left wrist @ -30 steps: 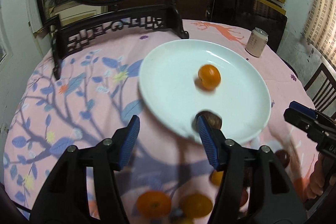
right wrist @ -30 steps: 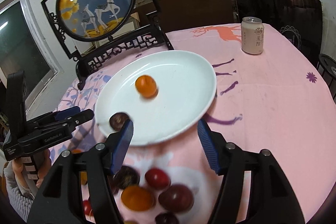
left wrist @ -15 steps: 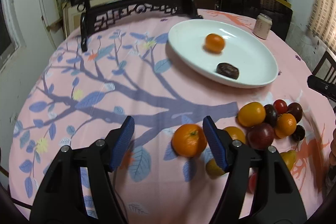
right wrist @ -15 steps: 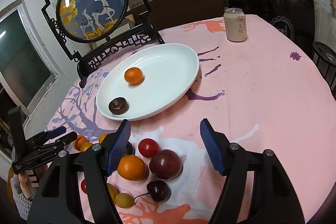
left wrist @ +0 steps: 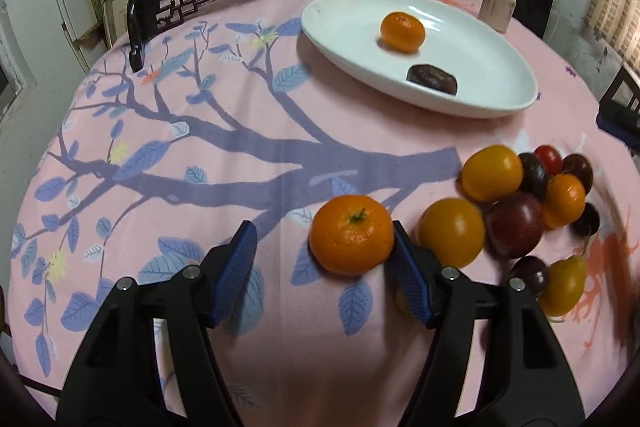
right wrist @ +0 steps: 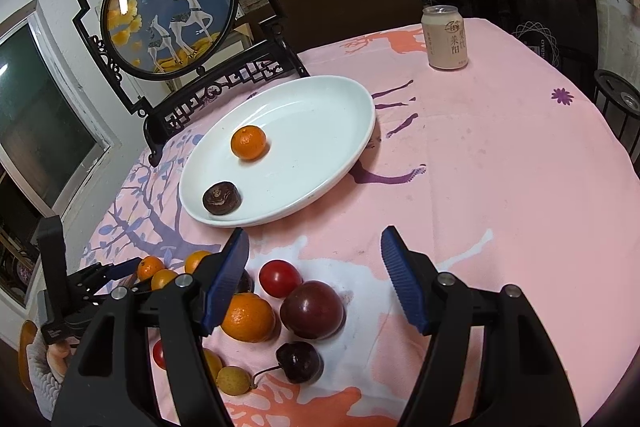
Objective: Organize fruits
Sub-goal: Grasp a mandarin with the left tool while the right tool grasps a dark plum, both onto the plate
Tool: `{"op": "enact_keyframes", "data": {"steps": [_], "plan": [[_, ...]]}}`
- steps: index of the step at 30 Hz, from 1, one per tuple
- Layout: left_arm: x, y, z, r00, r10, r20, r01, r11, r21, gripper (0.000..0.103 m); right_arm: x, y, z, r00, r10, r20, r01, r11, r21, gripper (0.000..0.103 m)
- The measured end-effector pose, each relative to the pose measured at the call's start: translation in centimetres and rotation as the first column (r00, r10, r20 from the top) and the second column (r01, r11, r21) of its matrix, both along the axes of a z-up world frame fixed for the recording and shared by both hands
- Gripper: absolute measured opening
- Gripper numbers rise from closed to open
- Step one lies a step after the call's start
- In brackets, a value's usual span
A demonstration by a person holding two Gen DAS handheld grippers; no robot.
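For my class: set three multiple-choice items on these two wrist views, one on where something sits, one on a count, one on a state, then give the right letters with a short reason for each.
1. Where does the drink can stand?
A. on the white plate
B. on the pink tablecloth beyond the plate
C. among the loose fruit

2. How many fruits lie on the white plate?
A. two
B. four
C. none

3. How does the left gripper stand to the nearest mandarin?
A. it has lifted the mandarin off the cloth
B. its jaws are apart, with the mandarin on the cloth beside the right-hand finger
C. it is shut with nothing near it

Answers:
1 B: the can stands on the tablecloth, past the plate.
2 A: only a small orange mandarin and a dark brown fruit.
3 B: the other finger stands clear of it.
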State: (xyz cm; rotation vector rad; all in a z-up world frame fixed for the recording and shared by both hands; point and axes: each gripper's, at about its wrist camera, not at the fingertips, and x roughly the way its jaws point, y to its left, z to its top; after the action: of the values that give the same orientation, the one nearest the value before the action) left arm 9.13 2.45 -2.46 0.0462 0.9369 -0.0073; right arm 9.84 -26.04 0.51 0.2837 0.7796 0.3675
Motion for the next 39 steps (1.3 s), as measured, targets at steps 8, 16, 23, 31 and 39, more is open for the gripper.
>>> {"op": "enact_keyframes", "data": {"steps": [8,16,23,31,39], "plan": [[-0.3,-0.9,0.2,0.999,-0.047,0.025,0.047,0.999,-0.005,0.038,0.0,0.3,-0.6,0.998,0.028,-0.049,-0.027,0.999,0.018,0.069],[-0.1,0.3,0.6,0.999,-0.009,0.033,0.010,0.999,-0.031,0.038,0.3,0.6,-2.4,0.985,0.068,-0.156,-0.063,0.997,0.035,0.069],[0.0,0.2,0.5,1.000,-0.012,0.029,0.012,1.000,-0.020,0.038,-0.1,0.4,-3.7,0.975,0.076,-0.209,-0.067,0.997,0.049,0.056],[-0.1,-0.7,0.0,0.999,-0.031,0.027,0.031,0.999,0.025,0.038,-0.4,1.4,-4.0,0.977,0.102,-0.186,-0.098,0.995,0.032,0.040],[2.4,-0.5,4.4,0.993,0.015,0.117,-0.015,1.000,0.003,0.037,0.3,-0.5,-0.2,0.998,0.021,-0.065,-0.016,0.997,0.071,0.040]]}}
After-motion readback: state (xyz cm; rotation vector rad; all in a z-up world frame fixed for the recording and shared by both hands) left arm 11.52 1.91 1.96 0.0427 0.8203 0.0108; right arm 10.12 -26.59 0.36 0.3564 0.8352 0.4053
